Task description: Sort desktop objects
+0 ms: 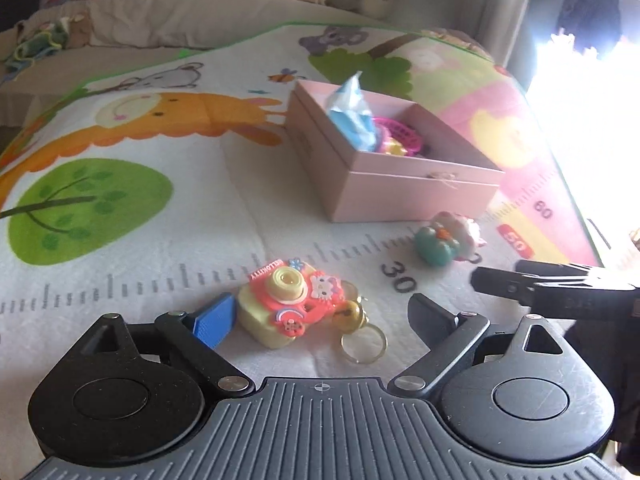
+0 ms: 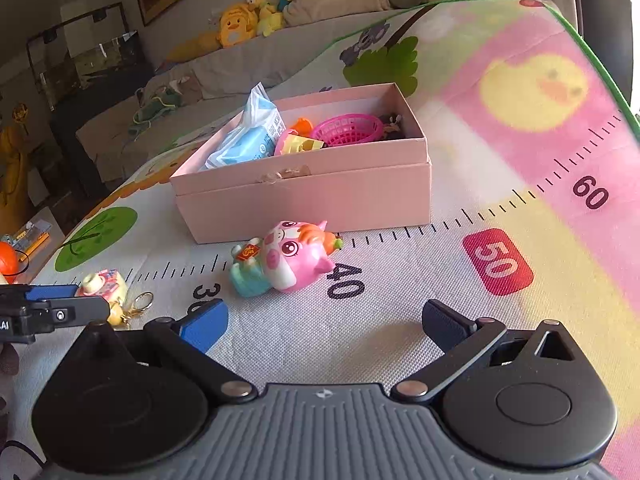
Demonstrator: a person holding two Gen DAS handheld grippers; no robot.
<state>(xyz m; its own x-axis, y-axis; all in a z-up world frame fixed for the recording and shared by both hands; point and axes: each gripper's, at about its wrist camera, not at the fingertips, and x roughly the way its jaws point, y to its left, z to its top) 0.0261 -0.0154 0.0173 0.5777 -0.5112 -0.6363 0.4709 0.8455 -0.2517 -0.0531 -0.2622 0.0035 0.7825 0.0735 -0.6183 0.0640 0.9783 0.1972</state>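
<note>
A pink open box [image 1: 416,196] [image 2: 304,200] stands on the play mat and holds a blue tissue pack [image 2: 248,140], a pink basket [image 2: 348,128] and small toys. A toy camera keychain [image 1: 290,304] [image 2: 106,286] lies just ahead of my left gripper [image 1: 320,320], which is open with the camera between its fingers, nearer the left one. A pink pig figure [image 2: 288,260] [image 1: 448,240] lies in front of the box. My right gripper [image 2: 324,324] is open and empty, a short way before the pig.
The cartoon play mat [image 2: 520,128] with a ruler print covers the table. A sofa with plush toys [image 2: 240,24] stands behind. The right gripper's arm [image 1: 552,288] shows at the right of the left wrist view.
</note>
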